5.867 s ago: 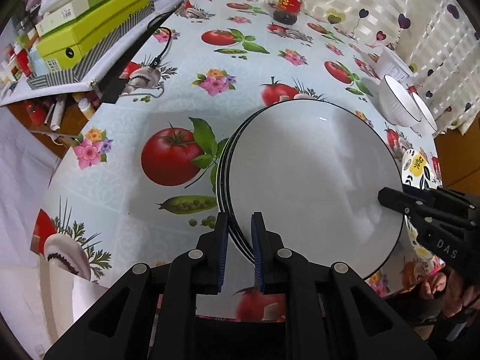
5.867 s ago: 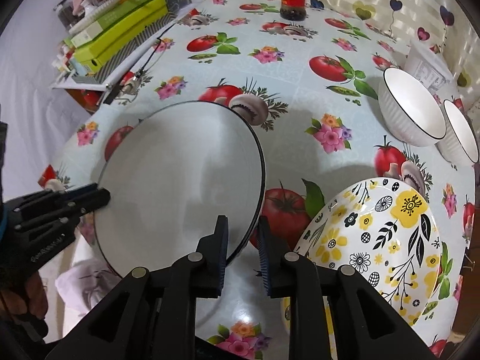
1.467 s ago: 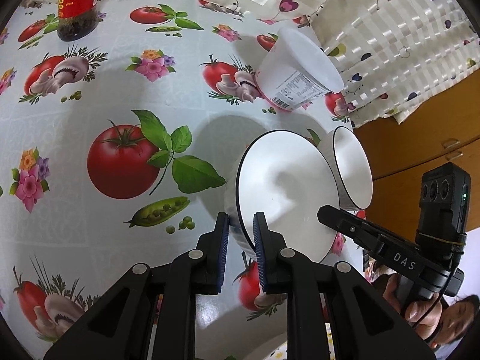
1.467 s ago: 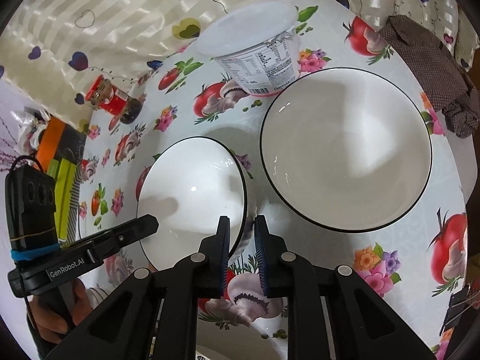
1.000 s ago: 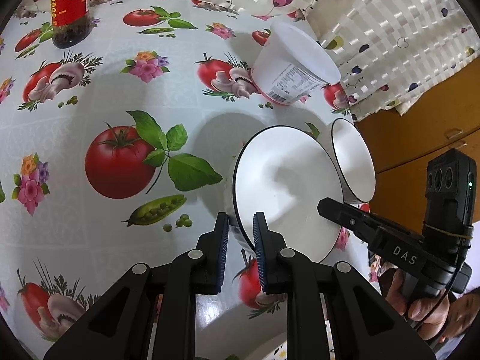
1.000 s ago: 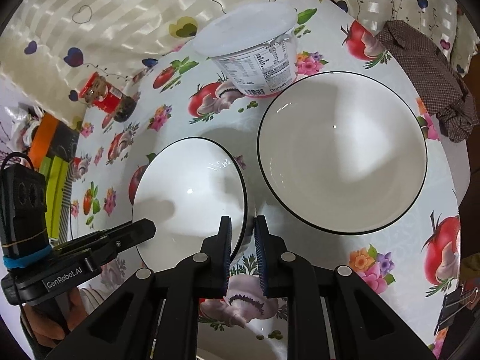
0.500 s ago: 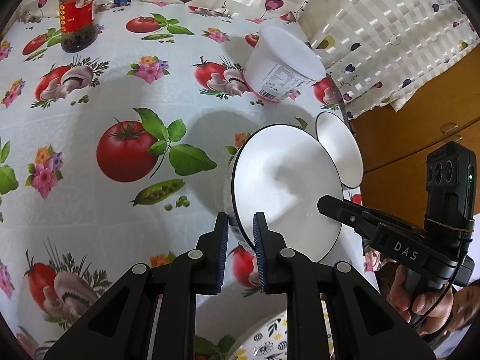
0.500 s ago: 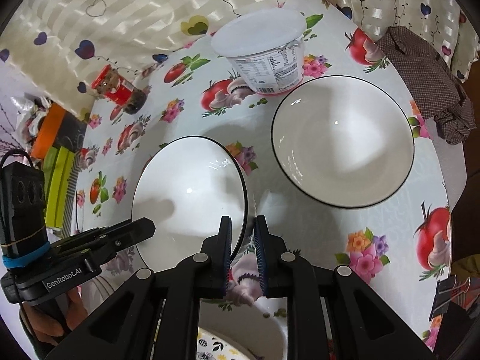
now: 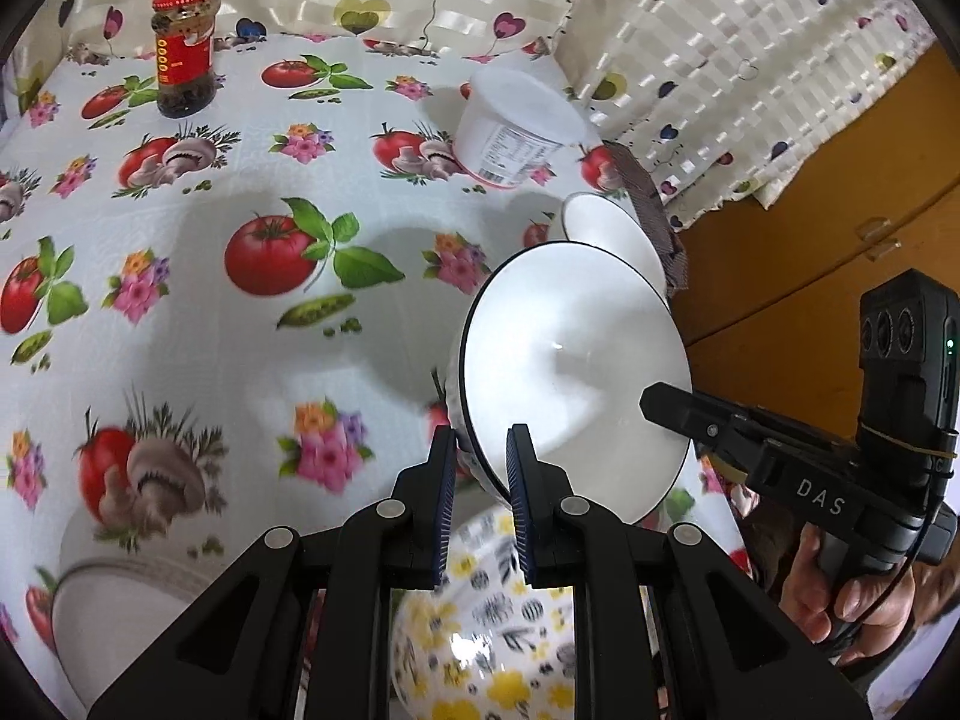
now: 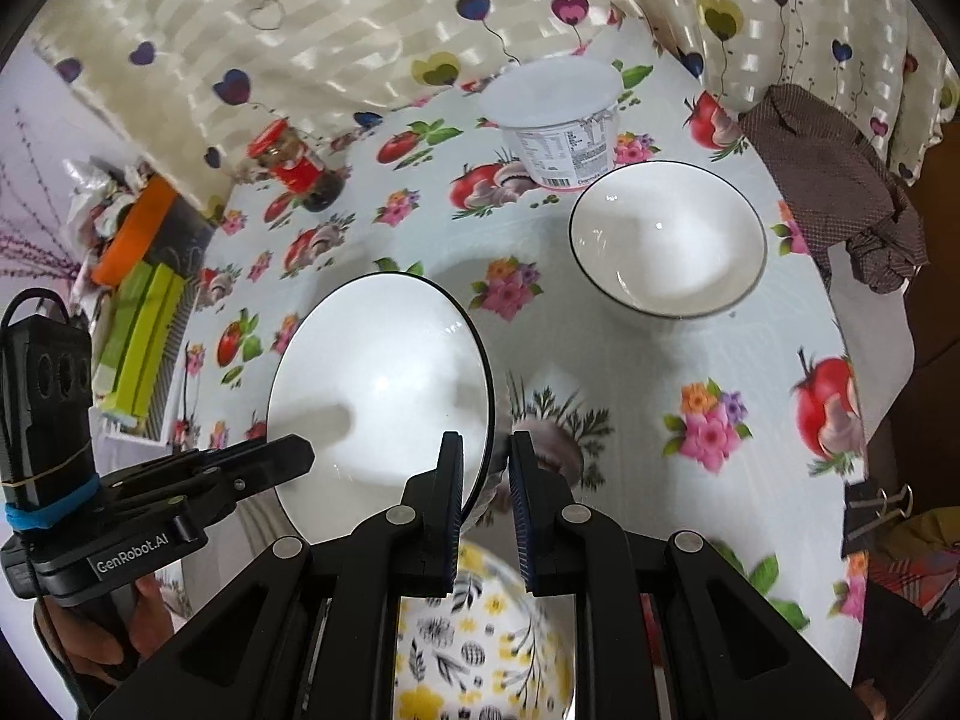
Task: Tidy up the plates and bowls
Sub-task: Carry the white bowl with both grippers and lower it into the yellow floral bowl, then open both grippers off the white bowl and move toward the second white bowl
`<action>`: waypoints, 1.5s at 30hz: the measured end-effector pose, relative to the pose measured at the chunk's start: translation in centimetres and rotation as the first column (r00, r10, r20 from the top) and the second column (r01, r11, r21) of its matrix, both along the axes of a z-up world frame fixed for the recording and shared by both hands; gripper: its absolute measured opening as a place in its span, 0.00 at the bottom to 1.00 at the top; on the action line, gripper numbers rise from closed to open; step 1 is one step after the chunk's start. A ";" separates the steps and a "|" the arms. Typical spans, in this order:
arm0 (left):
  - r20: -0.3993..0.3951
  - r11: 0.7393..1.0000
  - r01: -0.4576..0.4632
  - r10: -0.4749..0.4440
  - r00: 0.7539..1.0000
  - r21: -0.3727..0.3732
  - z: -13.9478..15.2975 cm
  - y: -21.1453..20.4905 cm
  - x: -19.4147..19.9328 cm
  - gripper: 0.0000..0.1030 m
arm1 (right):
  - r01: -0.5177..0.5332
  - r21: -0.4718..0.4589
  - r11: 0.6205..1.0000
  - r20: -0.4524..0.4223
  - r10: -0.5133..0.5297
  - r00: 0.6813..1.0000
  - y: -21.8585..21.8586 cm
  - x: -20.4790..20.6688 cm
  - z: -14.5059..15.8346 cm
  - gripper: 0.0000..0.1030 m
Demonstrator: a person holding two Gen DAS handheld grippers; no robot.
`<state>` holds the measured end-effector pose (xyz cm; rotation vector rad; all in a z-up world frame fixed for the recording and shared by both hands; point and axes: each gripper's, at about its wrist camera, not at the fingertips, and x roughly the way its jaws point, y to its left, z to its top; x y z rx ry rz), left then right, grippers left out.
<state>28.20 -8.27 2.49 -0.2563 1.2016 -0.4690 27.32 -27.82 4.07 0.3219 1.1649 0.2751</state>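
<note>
Bowl (image 10: 378, 384), hiding a second bowl (image 10: 666, 240) leftward, shows whole rightward.

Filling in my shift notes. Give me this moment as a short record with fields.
held item: white bowl, lifted off the tablecloth
left claw: shut on the bowl's rim
right claw: shut on the opposite rim
below the bowl: yellow flowered plate
second bowl: resting on the tablecloth, beside a white tub
far edge: jar with a red lid
left corner: white plate, partly seen
</note>
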 end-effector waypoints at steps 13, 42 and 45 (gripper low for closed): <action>-0.039 0.999 0.024 -0.023 0.999 0.029 -0.9 -0.3 -7.3 0.17 | -0.030 -0.017 0.999 -0.011 0.029 1.000 0.3 -7.4 -0.2 0.14; -0.117 0.999 0.032 -0.027 0.993 0.041 -5.2 0.3 -11.6 0.18 | -0.082 -0.021 0.996 -0.119 0.079 0.990 1.7 -11.6 -5.6 0.15; -0.113 0.999 0.030 -0.028 0.993 0.018 -5.3 0.7 -11.7 0.19 | -0.084 -0.033 0.996 -0.111 0.080 0.991 1.6 -11.6 -5.4 0.18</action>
